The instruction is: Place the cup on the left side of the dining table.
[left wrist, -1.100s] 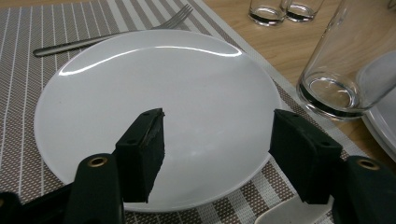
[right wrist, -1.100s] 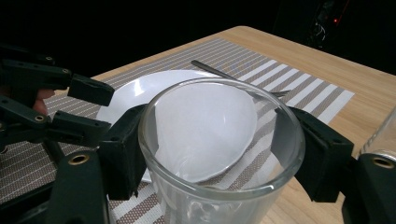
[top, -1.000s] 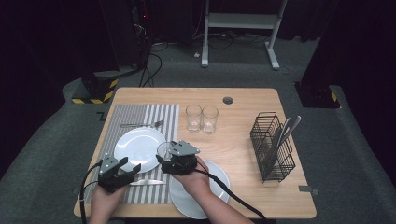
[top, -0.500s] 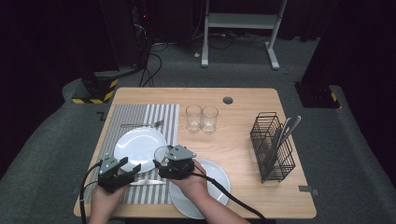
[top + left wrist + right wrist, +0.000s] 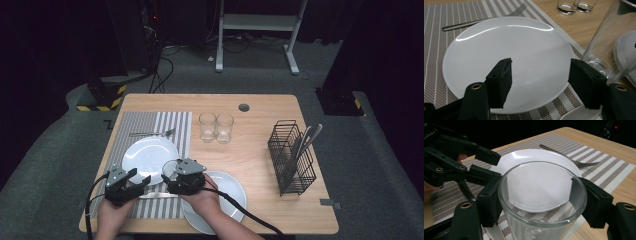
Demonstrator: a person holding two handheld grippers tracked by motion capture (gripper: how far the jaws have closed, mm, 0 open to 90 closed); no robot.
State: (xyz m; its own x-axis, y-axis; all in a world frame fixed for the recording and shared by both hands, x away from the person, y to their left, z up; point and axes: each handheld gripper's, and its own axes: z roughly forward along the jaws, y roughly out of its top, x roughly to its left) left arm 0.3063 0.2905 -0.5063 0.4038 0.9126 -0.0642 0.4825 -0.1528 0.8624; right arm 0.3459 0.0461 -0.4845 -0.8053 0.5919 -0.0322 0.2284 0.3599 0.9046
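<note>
right gripper (image 5: 537,202): I read it as clamped on the glass (image 5: 541,202), 1 black jaw on each side of the rim, pads against the wall, so jaws stand wide.
glass: upright in my right gripper, base down at the placemat (image 5: 150,125) edge, between the 2 plates. In the left gripper view it stands at the right, just beside the plate rim.
left gripper (image 5: 541,75): jaws wide apart, nothing between them, sitting low over the near edge of the white plate (image 5: 506,57).
plate: on the striped placemat, fork (image 5: 484,18) lying beyond it.
second plate (image 5: 235,192): on bare wood, under my right hand.
2 spare glasses (image 5: 216,127): mid-table, side by side.
wire caddy (image 5: 292,157): right side, cutlery standing in it.
</note>
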